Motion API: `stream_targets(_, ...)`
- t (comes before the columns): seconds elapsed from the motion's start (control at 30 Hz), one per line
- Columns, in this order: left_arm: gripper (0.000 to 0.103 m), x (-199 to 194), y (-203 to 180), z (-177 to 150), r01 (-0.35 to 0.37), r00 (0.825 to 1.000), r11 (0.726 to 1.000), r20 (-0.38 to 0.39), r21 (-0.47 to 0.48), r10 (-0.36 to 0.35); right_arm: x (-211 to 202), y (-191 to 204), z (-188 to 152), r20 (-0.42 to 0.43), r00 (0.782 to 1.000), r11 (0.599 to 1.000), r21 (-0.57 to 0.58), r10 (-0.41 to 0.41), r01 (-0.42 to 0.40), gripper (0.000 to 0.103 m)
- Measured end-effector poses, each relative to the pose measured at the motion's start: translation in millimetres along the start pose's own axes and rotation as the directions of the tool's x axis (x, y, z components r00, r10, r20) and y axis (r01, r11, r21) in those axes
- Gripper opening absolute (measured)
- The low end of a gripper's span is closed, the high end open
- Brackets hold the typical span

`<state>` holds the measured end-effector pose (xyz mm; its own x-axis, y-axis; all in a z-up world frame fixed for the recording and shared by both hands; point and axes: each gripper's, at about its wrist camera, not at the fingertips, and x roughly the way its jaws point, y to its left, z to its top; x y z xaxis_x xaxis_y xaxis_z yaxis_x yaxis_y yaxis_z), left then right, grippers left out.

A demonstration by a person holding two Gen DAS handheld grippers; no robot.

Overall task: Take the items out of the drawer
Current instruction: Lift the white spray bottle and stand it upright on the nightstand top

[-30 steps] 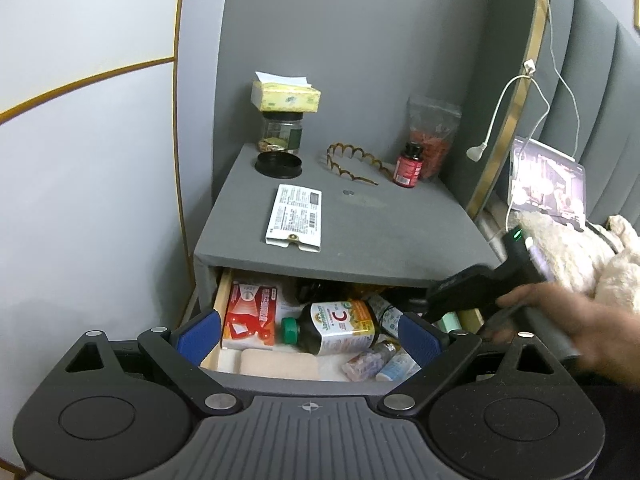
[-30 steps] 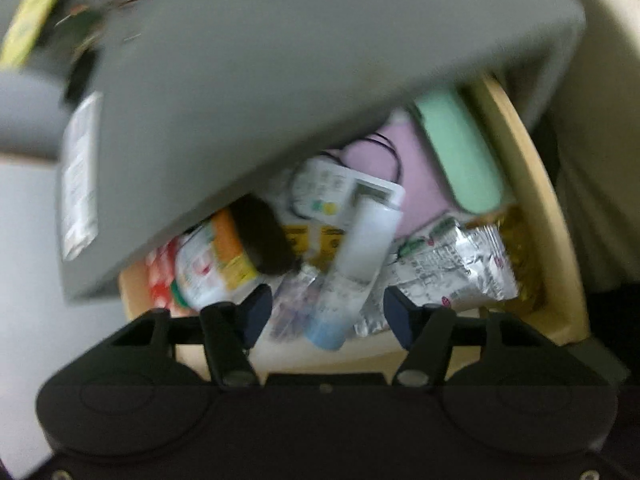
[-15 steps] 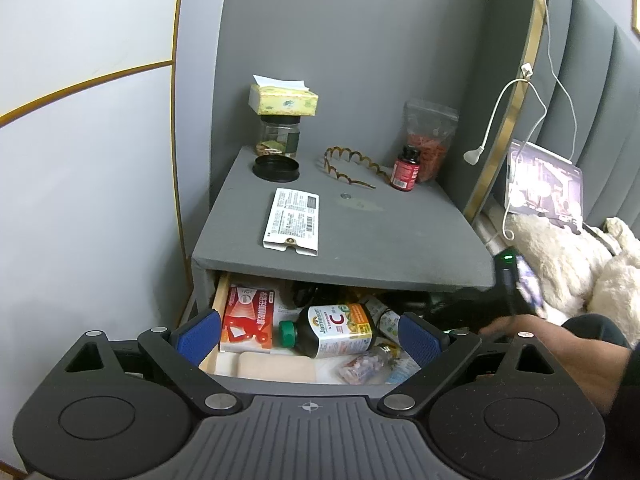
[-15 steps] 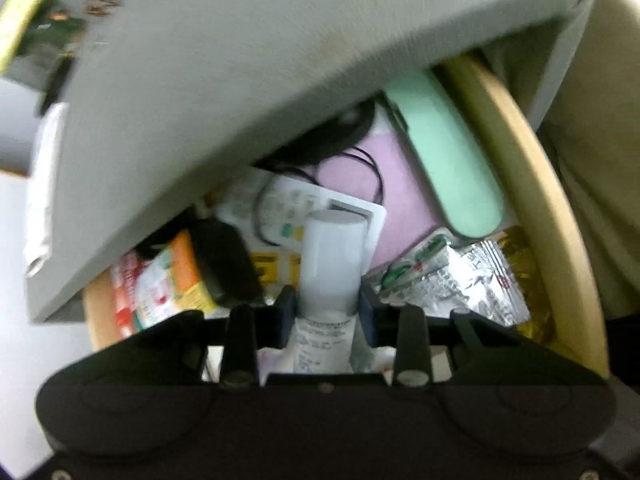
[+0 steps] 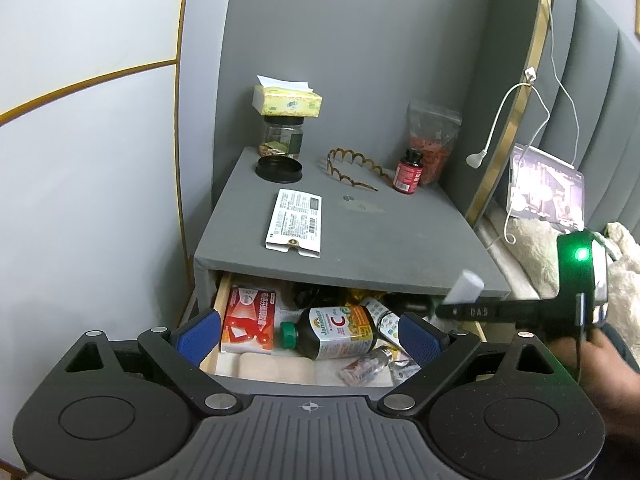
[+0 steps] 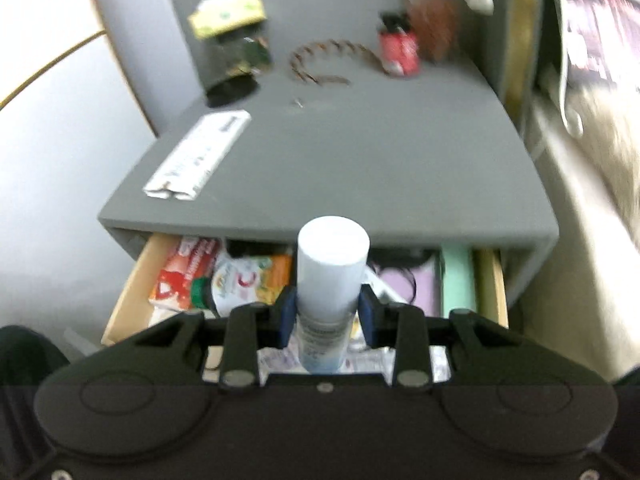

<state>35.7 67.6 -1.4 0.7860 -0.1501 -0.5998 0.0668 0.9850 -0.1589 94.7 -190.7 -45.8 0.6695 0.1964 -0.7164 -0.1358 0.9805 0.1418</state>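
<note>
Even indoor light — right view blurred

Nightstand top hides the drawer's back

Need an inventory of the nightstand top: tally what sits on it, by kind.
Bottles: 1, red
Jars: 1
Loose lids: 1
Tissue packs: 1, on the jar
Headbands: 1
Flat boxes: 1
Bags: 1
Total: 7

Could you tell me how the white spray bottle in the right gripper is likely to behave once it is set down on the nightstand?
The white spray bottle is tall and narrow, so standing it on the nightstand top looks tip-prone. Its round, smooth body would probably roll if laid down. The right gripper pinches it low on the body, so it may pivot.
</note>
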Motion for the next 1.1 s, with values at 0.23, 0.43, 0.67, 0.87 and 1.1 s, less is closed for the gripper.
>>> stream_targets(0.23, 0.093, -1.0, 0.3, 1.6, 0.003, 1.000, 1.000, 0.000, -0.008, -0.003, -10.1, 14.8, 63.8, 0.155, 0.988, 0.995, -0.099, 0.011, 0.004, 0.032)
stream_targets(0.43, 0.096, -1.3, 2.4, 2.3, -0.003, 1.000, 1.000, 0.002, -0.018, 0.003, 33.9, 14.3, 96.9, 0.173, 0.984, 0.991, -0.118, -0.040, 0.060, 0.033)
stream_targets(0.67, 0.099, -1.1, 3.2, 2.3, -0.001, 1.000, 1.000, -0.004, -0.019, 0.001, 73.5, 20.6, 84.6, 0.192, 0.980, 0.980, -0.175, -0.057, 0.091, 0.033)
stream_targets(0.87, 0.099, -2.6, 4.2, 3.5, 0.005, 1.000, 1.000, -0.001, -0.026, -0.005, 78.6, 20.6, 70.2, 0.163, 0.984, 0.981, -0.167, -0.072, 0.099, 0.049)
stream_targets(1.1, 0.099, -1.8, 5.9, 4.2, 0.008, 1.000, 1.000, -0.003, -0.027, -0.008, 84.9, 21.2, 64.2, 0.159, 0.984, 0.966, -0.232, -0.080, 0.116, 0.045)
